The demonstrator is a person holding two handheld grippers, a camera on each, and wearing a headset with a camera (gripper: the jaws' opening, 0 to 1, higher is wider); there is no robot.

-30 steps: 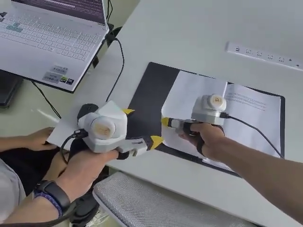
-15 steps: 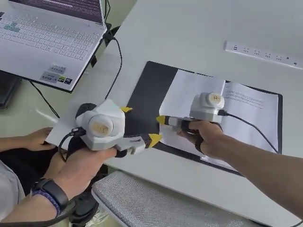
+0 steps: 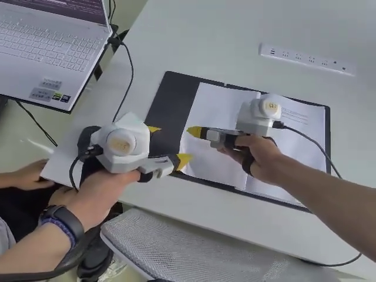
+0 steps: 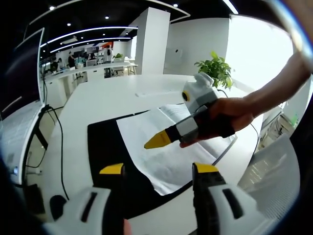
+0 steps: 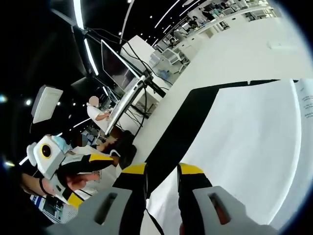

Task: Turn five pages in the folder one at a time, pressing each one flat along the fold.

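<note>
The folder (image 3: 167, 103) lies open at the centre of the head view, its white left page (image 3: 218, 117) resting over the black cover. The paper looks thin, light and floppy, so it is probably best pinched gently at its free outer edge, away from the fold. The right gripper (image 3: 194, 131), jaws a narrow gap apart and empty, hovers over that edge. The left gripper (image 3: 168, 145), jaws wide apart, hangs at lower left. A laptop (image 3: 47, 47) sits upper left.

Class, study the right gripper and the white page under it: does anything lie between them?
Nothing visible does. The right gripper hangs over the page's left edge, with bare paper and black folder cover beneath. The left gripper hovers apart, over the cover's near edge.
</note>
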